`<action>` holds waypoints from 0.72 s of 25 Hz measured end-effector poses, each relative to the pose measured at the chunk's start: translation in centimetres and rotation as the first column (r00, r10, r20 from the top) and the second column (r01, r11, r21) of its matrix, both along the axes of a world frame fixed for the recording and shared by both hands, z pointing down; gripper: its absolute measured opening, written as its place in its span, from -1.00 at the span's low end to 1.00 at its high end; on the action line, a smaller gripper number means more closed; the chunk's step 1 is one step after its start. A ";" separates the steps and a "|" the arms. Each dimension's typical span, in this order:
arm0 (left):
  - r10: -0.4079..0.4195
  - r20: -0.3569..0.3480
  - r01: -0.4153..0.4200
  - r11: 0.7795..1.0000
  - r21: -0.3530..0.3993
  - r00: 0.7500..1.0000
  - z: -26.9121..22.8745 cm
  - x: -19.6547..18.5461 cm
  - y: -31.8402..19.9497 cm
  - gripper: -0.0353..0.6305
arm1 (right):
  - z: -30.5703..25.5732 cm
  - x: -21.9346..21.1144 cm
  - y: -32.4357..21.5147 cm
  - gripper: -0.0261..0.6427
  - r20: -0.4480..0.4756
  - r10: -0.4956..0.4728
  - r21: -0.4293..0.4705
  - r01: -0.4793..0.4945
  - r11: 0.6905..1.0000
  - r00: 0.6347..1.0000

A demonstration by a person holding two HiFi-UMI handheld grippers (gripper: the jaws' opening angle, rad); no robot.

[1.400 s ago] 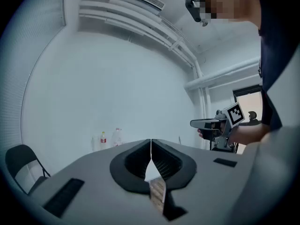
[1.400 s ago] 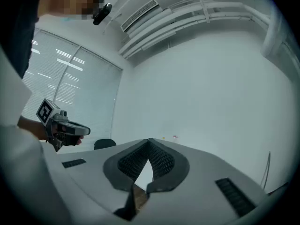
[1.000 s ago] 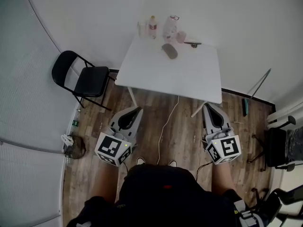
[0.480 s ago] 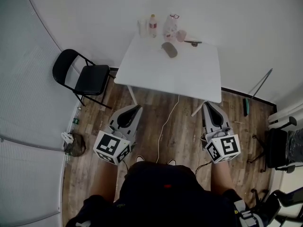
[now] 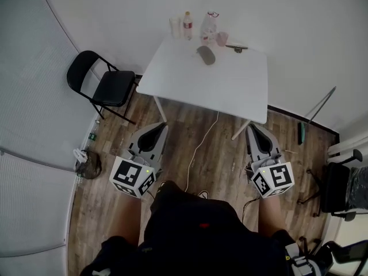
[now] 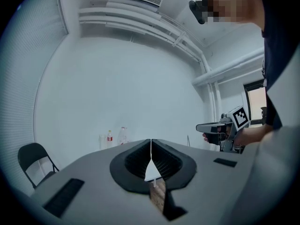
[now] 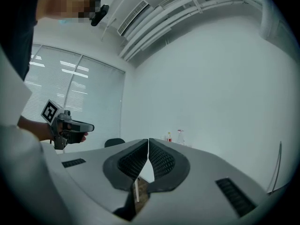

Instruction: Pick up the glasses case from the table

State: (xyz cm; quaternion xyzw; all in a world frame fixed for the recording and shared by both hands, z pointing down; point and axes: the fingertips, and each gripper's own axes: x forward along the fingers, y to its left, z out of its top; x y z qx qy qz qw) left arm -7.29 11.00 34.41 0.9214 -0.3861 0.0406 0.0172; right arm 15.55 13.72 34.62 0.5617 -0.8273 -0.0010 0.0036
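Grey jaws on the left gripper (image 5: 157,126) and the right gripper (image 5: 253,129) are pressed together on nothing, both short of the white table's (image 5: 230,94) near edge. The glasses case (image 5: 206,54) lies by the far edge, its long axis running far-left to near-right.

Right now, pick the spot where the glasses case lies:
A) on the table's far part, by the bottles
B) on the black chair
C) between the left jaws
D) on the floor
A: the case lies flat on the white table, towards its far edge, just in front of the bottles.
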 end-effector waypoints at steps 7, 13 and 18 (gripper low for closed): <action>-0.019 -0.002 0.019 1.000 -0.008 1.000 0.4 1.1 -0.9 -0.82 | 0.8 0.4 -1.7 -0.86 -0.006 -0.036 -0.013 0.036 0.999 0.999; 0.006 -0.010 -0.006 1.000 -0.001 1.000 0.7 2.1 -4.1 -0.82 | 1.0 0.3 -4.4 -0.86 -0.024 -0.038 -0.009 0.037 0.999 0.999; 0.049 -0.047 -0.049 0.999 -0.002 0.998 0.8 3.1 -8.4 -0.82 | 1.8 0.8 -8.2 -0.86 -0.032 -0.002 -0.032 0.001 0.999 0.999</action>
